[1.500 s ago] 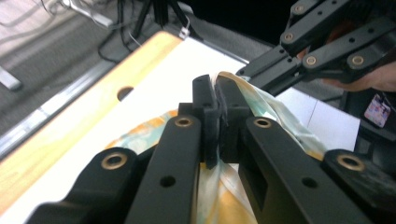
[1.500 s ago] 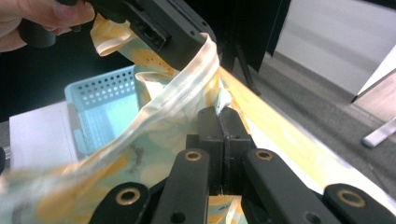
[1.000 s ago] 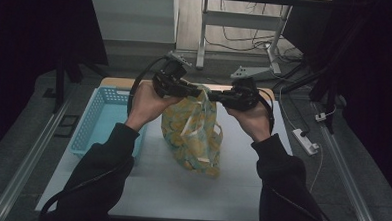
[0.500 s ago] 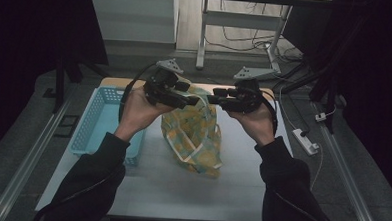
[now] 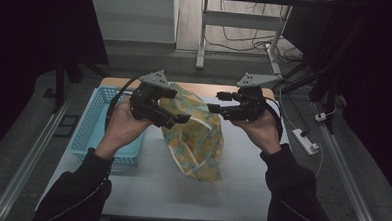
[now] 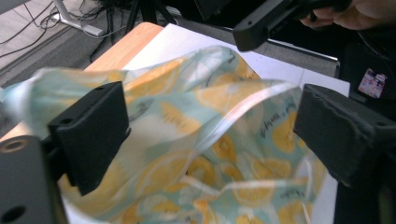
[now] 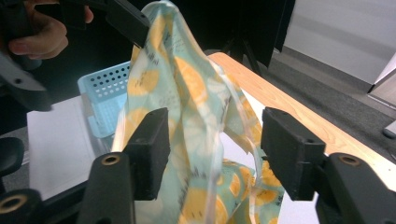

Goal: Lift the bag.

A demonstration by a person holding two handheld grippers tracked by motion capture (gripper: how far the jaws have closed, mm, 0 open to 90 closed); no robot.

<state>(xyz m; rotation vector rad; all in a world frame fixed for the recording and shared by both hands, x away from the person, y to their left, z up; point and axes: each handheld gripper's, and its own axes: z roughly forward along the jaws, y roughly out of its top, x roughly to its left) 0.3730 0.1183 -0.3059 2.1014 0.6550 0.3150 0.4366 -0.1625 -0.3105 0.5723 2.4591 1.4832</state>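
Observation:
A thin teal bag printed with orange lemon slices stands raised off the white table, its lower end resting on the top. My left gripper is at the bag's upper left, jaws wide apart. In the left gripper view, the bag spreads between and behind the jaws of that gripper. My right gripper is open to the right of the bag. In the right gripper view, the bag hangs between its jaws. The bag's top reaches up beside the left gripper's jaw. How the bag is held up is unclear.
A light blue perforated basket stands at the table's left edge, just under my left hand. A wooden strip borders the table's far side. A white power strip lies on the floor to the right.
Both hands have risen toward the camera and drawn apart. The jaws that sat together at the bag's top now stand on either side of it.

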